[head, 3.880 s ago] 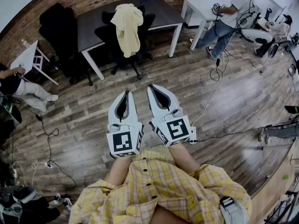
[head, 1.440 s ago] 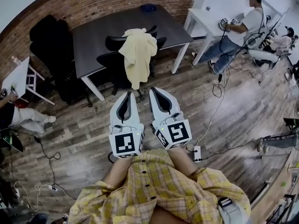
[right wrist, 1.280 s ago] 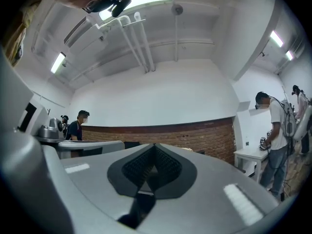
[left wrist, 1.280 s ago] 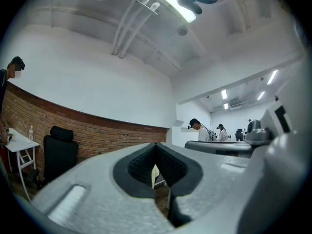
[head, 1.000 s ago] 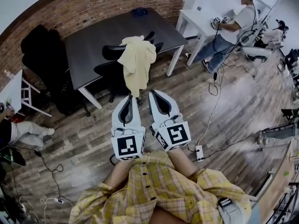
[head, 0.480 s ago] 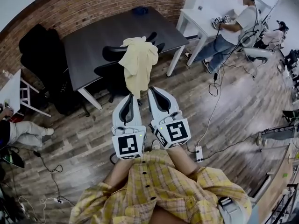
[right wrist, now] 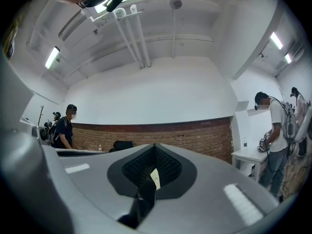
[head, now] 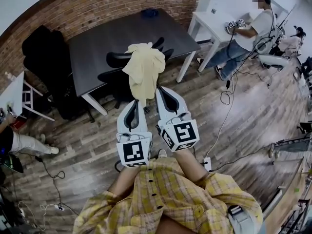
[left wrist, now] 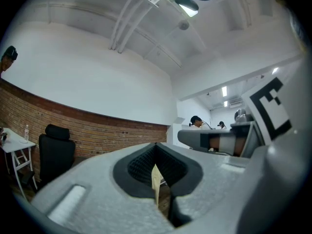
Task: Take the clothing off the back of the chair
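A pale yellow garment (head: 144, 72) hangs over the back of a black office chair (head: 117, 77), which is pushed up to a dark table (head: 107, 35). In the head view both grippers point level at the chair, side by side. The left gripper (head: 132, 103) has its tips just short of the garment's lower hem. The right gripper (head: 161, 89) reaches beside the hem's right edge. Both are shut with nothing held. In the left gripper view a sliver of garment (left wrist: 155, 177) shows through the slit between the jaws, and the right gripper view shows a scrap of garment (right wrist: 154, 178) the same way.
Black chairs (head: 44, 52) stand at the brick wall on the left. A white desk (head: 209, 18) with a standing person (head: 248, 28) is at the right. Cables (head: 224, 96) and a power strip (head: 207, 164) lie on the wood floor. Someone sits at the far left (head: 12, 140).
The chair and garment have come closer to the grippers. Both grippers have advanced towards the garment's hem, still shut.
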`<state>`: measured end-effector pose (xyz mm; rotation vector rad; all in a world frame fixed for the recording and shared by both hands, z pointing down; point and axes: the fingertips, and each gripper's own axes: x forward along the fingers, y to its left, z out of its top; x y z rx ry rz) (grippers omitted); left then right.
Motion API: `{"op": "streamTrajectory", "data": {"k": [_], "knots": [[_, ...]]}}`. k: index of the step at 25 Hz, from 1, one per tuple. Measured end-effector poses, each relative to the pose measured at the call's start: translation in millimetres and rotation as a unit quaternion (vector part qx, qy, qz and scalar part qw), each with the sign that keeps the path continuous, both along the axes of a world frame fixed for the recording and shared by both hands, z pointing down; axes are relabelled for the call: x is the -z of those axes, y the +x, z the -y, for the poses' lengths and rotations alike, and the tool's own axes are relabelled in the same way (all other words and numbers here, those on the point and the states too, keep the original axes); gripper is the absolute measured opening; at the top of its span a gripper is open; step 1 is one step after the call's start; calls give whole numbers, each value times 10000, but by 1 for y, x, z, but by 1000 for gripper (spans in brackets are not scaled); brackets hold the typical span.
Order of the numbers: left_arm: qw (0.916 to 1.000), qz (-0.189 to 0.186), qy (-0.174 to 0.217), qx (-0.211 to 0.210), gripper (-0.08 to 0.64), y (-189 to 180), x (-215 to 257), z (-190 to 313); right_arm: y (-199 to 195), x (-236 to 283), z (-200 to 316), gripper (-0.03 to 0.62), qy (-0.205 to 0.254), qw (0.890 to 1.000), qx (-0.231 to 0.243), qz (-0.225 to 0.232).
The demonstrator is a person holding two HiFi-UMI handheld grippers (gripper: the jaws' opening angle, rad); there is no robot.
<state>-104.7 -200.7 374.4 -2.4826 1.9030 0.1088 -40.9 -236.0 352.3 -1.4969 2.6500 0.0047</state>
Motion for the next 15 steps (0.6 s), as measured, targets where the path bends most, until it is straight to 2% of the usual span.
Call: {"op": "streamTrajectory", "data": {"k": [15], "knots": [[9996, 151, -6, 221, 0, 9, -8, 18, 3, -5, 53, 0, -139, 9993, 309, -130]]}}
